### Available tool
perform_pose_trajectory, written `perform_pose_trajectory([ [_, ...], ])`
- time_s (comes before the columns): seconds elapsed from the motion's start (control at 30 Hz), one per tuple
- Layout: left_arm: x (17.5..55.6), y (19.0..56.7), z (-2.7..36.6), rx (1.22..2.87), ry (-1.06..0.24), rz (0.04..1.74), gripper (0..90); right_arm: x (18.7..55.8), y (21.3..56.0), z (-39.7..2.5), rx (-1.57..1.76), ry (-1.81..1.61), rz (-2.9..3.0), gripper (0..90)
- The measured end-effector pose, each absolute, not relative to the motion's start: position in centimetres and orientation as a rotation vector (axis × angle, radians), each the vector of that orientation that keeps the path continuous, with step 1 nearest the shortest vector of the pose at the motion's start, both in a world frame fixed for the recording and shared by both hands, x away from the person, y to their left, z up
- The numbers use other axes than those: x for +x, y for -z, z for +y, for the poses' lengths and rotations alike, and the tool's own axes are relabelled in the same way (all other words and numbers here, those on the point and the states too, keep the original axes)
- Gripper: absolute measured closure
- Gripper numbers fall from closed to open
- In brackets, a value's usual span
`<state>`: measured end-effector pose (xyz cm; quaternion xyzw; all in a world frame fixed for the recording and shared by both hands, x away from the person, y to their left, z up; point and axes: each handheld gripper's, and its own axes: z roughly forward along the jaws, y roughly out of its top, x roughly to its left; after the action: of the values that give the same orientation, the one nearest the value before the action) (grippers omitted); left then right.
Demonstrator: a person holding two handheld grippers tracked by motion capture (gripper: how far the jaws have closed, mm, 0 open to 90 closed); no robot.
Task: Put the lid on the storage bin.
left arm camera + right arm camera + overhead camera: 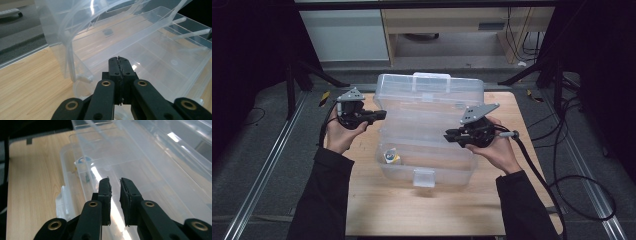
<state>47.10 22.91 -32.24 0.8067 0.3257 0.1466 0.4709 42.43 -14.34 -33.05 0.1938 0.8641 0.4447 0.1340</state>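
Clear box [427,130], long axis across the table, lies between my closed, empty left gripper [379,115] and my slightly parted, empty right gripper [447,135].

A clear plastic storage box [432,150] sits at the centre of the high view on a wooden table [377,210], its lid [432,92] open and raised at the far side. A latch tab [424,177] projects from the near wall. Inside, at the lower left corner, lies a small object [391,157] with blue, white and yellow markings; its identity cannot be determined.
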Motion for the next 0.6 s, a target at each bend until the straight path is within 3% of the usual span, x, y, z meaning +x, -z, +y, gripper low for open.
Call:
perform_pose_trajectory([
  [0.3, 47.1, 32.3, 22.9, 1.983, -0.366, 0.803, 89.8, 42.1, 33.4, -17.5, 0.802, -1.348, 2.375, 89.8],
  [0.6, 47.0, 32.2, 23.3, 1.989, -0.376, 0.809, 89.8, 42.2, 33.7, -19.8, 0.96, -1.416, 2.237, 90.0],
])
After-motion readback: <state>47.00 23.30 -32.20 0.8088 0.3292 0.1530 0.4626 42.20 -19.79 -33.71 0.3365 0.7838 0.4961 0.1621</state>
